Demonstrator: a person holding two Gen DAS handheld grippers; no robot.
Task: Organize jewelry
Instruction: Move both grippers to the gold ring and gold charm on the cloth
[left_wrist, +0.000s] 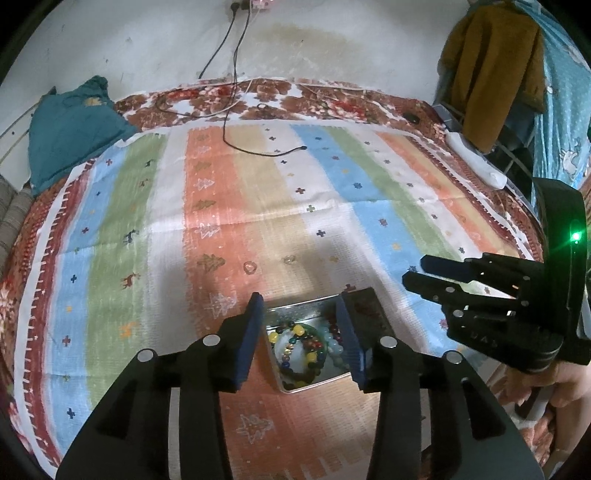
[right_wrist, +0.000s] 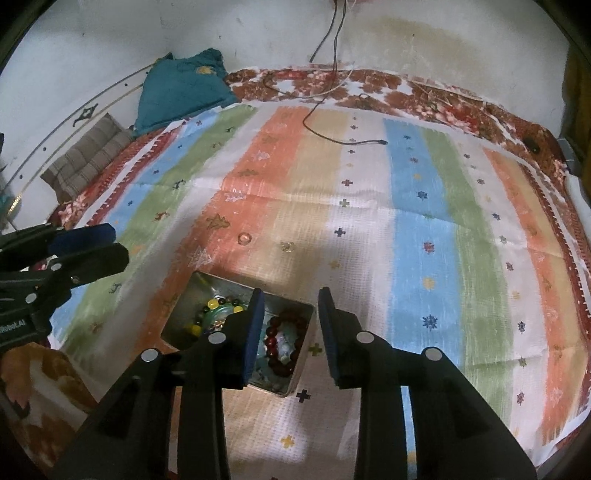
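Observation:
An open metal tin (left_wrist: 318, 384) lies on the striped cloth, holding a multicoloured bead bracelet (left_wrist: 296, 349) and pale green beads (left_wrist: 333, 347). In the right wrist view the tin (right_wrist: 176, 320) also shows a dark red bead bracelet (right_wrist: 285, 343). My left gripper (left_wrist: 298, 299) hovers over the tin, open, with nothing pressed between its pads. My right gripper (right_wrist: 291, 295) stands open over the tin's right end, also holding nothing. Each gripper appears in the other's view: the right gripper (left_wrist: 415, 270) and the left gripper (right_wrist: 118, 243). Two small clear rings (left_wrist: 250, 266) (left_wrist: 290, 259) lie on the cloth beyond the tin.
The striped cloth (left_wrist: 332, 192) covers a bed with a floral sheet. A black cable (left_wrist: 258, 149) trails from the wall onto it. A teal cloth (left_wrist: 74, 129) sits at the far left corner, a brown pillow (right_wrist: 88, 158) beside it. Clothes (left_wrist: 491, 74) hang at the right.

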